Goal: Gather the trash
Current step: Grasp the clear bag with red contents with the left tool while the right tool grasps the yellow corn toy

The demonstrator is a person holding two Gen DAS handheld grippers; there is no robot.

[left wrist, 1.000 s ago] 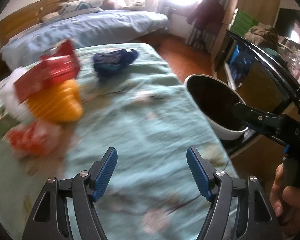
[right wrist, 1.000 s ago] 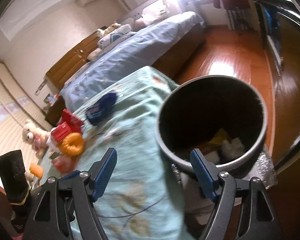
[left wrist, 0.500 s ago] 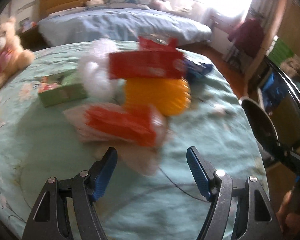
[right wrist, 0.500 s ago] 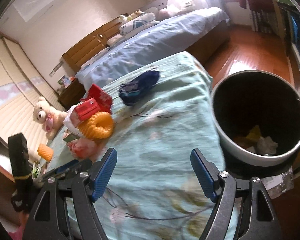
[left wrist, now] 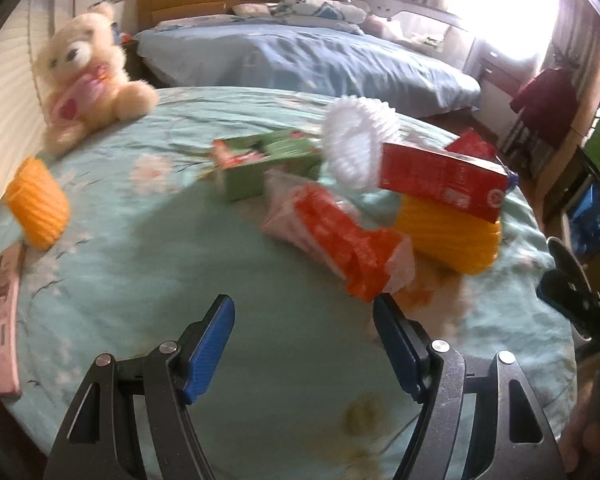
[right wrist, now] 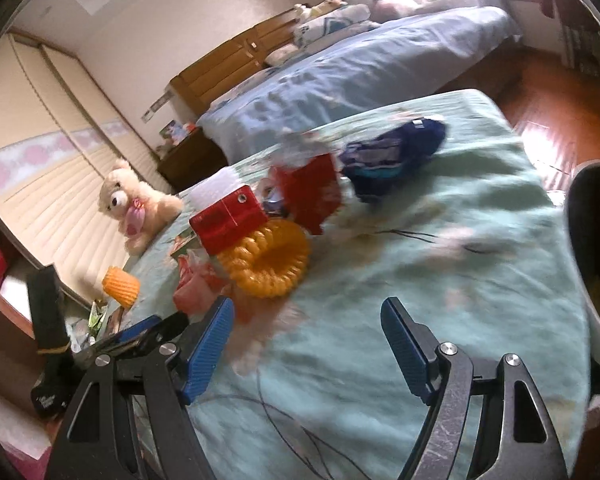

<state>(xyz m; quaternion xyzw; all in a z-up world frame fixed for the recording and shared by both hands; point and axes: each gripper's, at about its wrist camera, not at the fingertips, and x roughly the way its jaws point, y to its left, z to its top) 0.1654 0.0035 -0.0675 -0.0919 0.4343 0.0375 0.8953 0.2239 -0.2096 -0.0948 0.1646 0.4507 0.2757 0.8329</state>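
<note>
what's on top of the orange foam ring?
A red box lies across the top of the orange foam ring. The ring's underside and whatever sits below the box are hidden.

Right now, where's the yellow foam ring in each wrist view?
Left wrist: yellow foam ring right of centre, lying under the red box.
Right wrist: same ring left of centre, its hole facing the camera, the red box on its upper left edge.
Shared landmark: teddy bear at the table's far left.

No legible text; packaging print blurred.
</note>
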